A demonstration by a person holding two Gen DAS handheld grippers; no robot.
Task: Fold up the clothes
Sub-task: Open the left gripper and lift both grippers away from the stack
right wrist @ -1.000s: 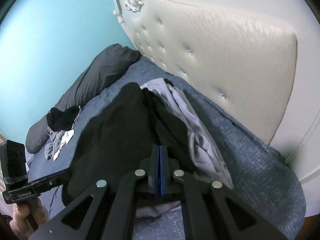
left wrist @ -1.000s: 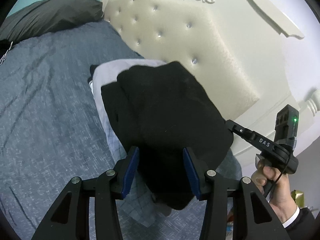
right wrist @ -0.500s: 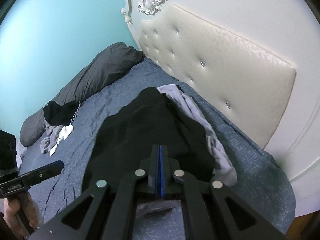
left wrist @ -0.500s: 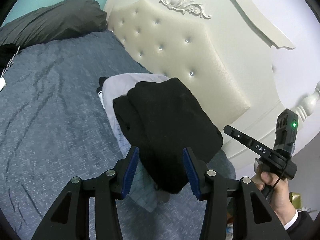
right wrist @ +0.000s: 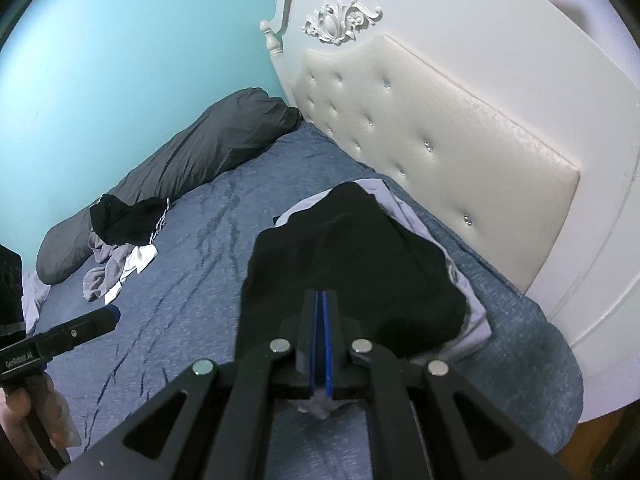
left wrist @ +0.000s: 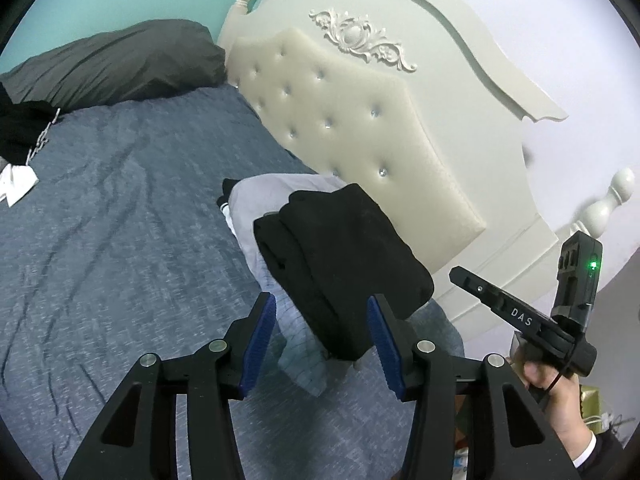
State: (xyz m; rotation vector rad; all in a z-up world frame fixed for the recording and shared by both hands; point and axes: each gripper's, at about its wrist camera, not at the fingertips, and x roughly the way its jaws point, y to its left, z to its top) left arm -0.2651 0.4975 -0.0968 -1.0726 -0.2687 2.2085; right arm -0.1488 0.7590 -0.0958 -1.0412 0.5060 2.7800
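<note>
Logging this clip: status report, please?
Left gripper open, clear of cloth. Right gripper shut, empty. Black garment folded atop grey clothes. Nothing in the way.

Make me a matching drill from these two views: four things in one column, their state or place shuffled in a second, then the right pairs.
1. left tongs
2. right tongs
3. black folded garment
4. dark pillow

A. against the teal wall
B. open
C. on the light grey clothes by the headboard
D. shut

Pairs: 1-B, 2-D, 3-C, 4-A

Dim, soft indoor light; strong fisheye bending, dark vignetted corners.
</note>
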